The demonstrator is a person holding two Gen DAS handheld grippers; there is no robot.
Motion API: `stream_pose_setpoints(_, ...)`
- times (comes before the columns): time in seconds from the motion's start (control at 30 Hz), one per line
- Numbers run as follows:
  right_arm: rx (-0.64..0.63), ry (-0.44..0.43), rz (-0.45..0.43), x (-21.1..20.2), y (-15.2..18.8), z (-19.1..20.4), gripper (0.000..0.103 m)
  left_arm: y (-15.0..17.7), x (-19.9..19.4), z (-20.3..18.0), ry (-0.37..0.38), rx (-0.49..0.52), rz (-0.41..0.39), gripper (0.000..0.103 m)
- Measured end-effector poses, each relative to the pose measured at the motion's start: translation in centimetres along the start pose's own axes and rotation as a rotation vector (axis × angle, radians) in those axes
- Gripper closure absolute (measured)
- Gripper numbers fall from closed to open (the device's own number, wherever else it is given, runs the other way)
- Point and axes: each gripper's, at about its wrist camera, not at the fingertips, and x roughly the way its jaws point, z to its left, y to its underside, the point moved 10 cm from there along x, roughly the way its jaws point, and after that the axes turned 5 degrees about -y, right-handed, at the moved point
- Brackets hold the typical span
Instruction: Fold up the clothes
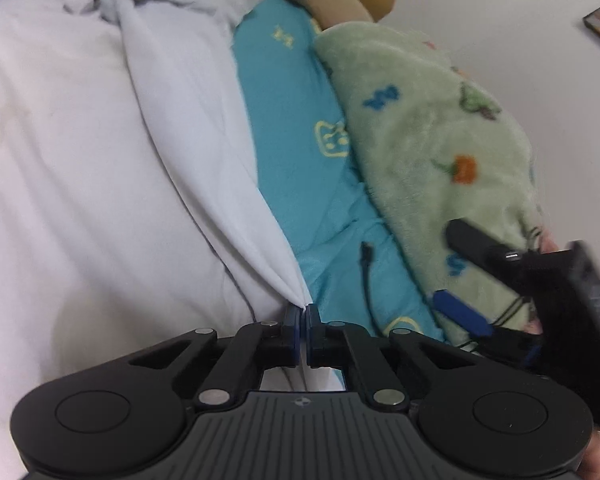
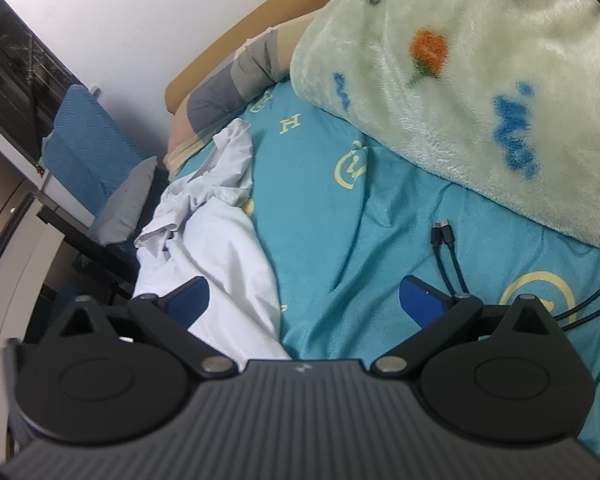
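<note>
A white garment [image 1: 100, 152] lies spread over a blue patterned bedsheet [image 1: 292, 152]. My left gripper [image 1: 303, 316] is shut on a pinched edge of this garment, which pulls into taut folds toward the jaws. In the right wrist view the same white garment [image 2: 224, 240] lies crumpled to the left on the bedsheet [image 2: 340, 220]. My right gripper [image 2: 304, 296] is open and empty, with its left finger over the garment's edge. The right gripper also shows in the left wrist view [image 1: 464, 276], over the blanket's edge.
A fluffy green blanket [image 1: 432, 132] [image 2: 480, 60] lies heaped on the right of the bed. Black charging cables [image 2: 448, 248] lie on the sheet by my right gripper. A striped pillow [image 2: 228, 92] and a tan headboard [image 2: 260, 20] are at the far end. A blue chair [image 2: 88, 148] stands beside the bed.
</note>
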Motion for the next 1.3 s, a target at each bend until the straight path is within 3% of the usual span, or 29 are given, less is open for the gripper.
stream_pose_setpoints(0.13, -0.003, 0.014, -0.003, -0.1, 0.1, -0.3, 0.0, -0.9, -4.7, -0.2, 0.081, -0.021, 0.002, 0.101)
stream_pose_setpoints(0.23, -0.008, 0.024, -0.006, -0.2, 0.1, -0.5, 0.0, -2.1, -8.2, 2.5, 0.08, -0.082, 0.017, 0.101)
stream_pose_setpoints(0.37, -0.022, 0.021, -0.004, -0.2, 0.1, -0.2, 0.0, -3.2, -10.4, 9.6, -0.14, -0.138, 0.011, 0.102)
stream_pose_setpoints(0.5, -0.048, 0.024, 0.012, 0.2, 0.6, 0.4, 0.0, -1.5, -9.6, 14.7, -0.214, -0.325, 0.071, 0.101)
stream_pose_setpoints(0.6, -0.077, 0.036, 0.027, 0.5, 1.1, 0.9, 0.0, -0.2, -8.1, 14.4, -0.189, -0.356, 0.118, 0.089)
stream_pose_setpoints(0.7, -0.1, 0.047, 0.045, 0.8, 1.6, 1.2, 0.0, 0.7, -7.4, 12.3, -0.121, -0.316, 0.143, 0.073)
stream_pose_setpoints(0.77, -0.106, 0.049, 0.055, 1.0, 1.8, 1.2, 0.0, 0.3, -7.8, 10.8, -0.097, -0.271, 0.101, 0.059)
stream_pose_setpoints(0.87, -0.112, 0.05, 0.059, 1.0, 2.1, 1.4, 0.0, -0.2, -8.6, 8.6, -0.07, -0.18, 0.046, 0.049)
stream_pose_setpoints(0.97, -0.122, 0.045, 0.063, 1.1, 2.3, 1.7, 0.0, -0.3, -7.4, 6.1, -0.087, -0.101, 0.051, 0.037)
stream_pose_setpoints(1.03, -0.131, 0.047, 0.07, 1.4, 2.6, 2.0, 0.0, 0.3, -6.4, 4.9, -0.132, -0.022, 0.072, 0.035)
stream_pose_setpoints(1.1, -0.137, 0.048, 0.079, 1.8, 2.9, 2.2, 0.0, 1.6, -5.1, 3.8, -0.177, 0.063, 0.087, 0.039)
stream_pose_setpoints(1.13, -0.14, 0.049, 0.084, 1.9, 3.1, 2.3, 0.0, 2.2, -4.8, 3.6, -0.199, 0.091, 0.095, 0.048)
stream_pose_setpoints(1.17, -0.143, 0.05, 0.087, 2.0, 3.2, 2.4, 0.0, 2.7, -4.4, 3.4, -0.219, 0.118, 0.103, 0.07)
stream_pose_setpoints(1.23, -0.147, 0.053, 0.092, 2.1, 3.4, 2.4, 0.0, 3.5, -4.3, 3.4, -0.217, 0.154, 0.123, 0.1)
stream_pose_setpoints(1.3, -0.149, 0.054, 0.094, 2.1, 3.5, 2.5, 0.0, 3.4, -5.8, 3.2, -0.188, 0.164, 0.088, 0.101)
